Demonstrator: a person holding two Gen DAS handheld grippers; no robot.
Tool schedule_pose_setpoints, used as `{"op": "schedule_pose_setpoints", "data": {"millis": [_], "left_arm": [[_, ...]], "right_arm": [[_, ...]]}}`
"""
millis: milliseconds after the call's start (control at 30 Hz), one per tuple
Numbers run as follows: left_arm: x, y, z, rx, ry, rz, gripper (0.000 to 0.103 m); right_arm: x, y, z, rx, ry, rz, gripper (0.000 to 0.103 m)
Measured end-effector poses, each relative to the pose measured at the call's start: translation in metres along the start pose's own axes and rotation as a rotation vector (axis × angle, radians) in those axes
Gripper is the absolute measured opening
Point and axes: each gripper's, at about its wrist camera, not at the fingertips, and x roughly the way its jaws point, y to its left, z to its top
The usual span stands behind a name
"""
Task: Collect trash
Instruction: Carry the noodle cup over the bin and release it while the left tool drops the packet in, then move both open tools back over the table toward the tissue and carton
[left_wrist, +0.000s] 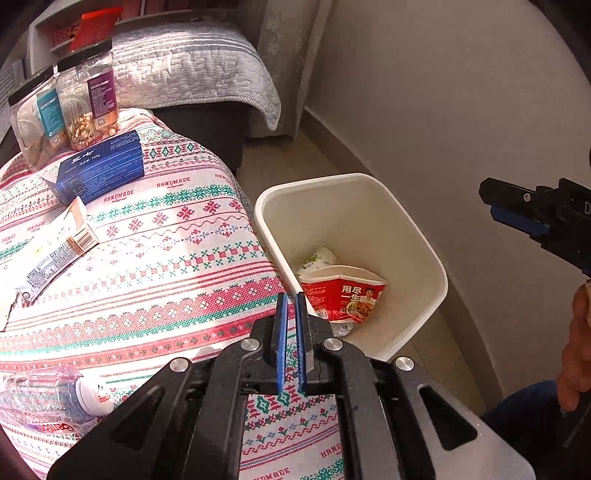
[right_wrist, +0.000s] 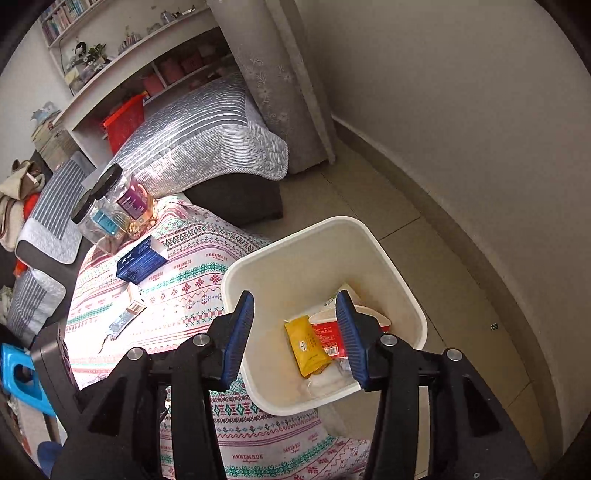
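A white trash bin (left_wrist: 417, 229) (right_wrist: 402, 280) stands on the floor beside the patterned table. In it lie a red noodle cup (left_wrist: 343, 295) (right_wrist: 328, 338), a white paper cup (left_wrist: 319, 258) and a yellow packet (right_wrist: 308, 347). My right gripper (right_wrist: 295, 306) is open and empty above the bin; it also shows in the left wrist view (left_wrist: 495, 206). My left gripper (left_wrist: 291, 299) is nearly shut with nothing between its pads, over the table edge by the bin. A plastic bottle (left_wrist: 55, 398), a wrapper (left_wrist: 48, 266) (right_wrist: 122, 321) and a small carton (left_wrist: 79, 229) lie on the table.
A blue box (left_wrist: 99, 166) (right_wrist: 142, 262) and two clear black-lidded jars (left_wrist: 92, 99) (right_wrist: 110, 206) stand at the table's far end. A grey-quilted sofa (right_wrist: 199, 140) is beyond. A wall (left_wrist: 461, 92) runs close on the right. A blue stool (right_wrist: 22, 376) is at the left.
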Motion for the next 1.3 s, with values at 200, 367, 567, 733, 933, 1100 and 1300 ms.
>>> {"op": "schedule_pose_setpoints", "data": {"millis": [200,367,567,733,933,1100,1300], "left_arm": [[-0.043,0.04,0.004,-0.021,-0.01,0.083,0.013],[-0.085,0.087,0.012,-0.041,-0.021,0.176,0.023],[-0.123,0.173,0.019,-0.129,-0.016,0.319,0.034],[-0.129,0.219,0.011,-0.192,-0.005,0.367,0.044],[-0.112,0.24,0.006,-0.208,0.056,0.375,0.044],[-0.095,0.249,0.008,-0.227,0.09,0.345,0.047],[-0.076,0.254,0.01,-0.218,0.126,0.336,0.048]], "right_arm": [[0.008,0.017,-0.001,-0.032,0.0,0.013,0.047],[0.013,0.041,-0.006,-0.093,-0.004,0.029,0.051],[0.018,0.069,-0.01,-0.167,-0.009,0.055,0.063],[0.029,0.09,-0.016,-0.181,0.019,0.124,0.07],[0.055,0.116,-0.024,-0.197,0.084,0.169,0.071],[0.076,0.138,-0.028,-0.234,0.117,0.16,0.071],[0.102,0.158,-0.027,-0.238,0.155,0.17,0.072]]}}
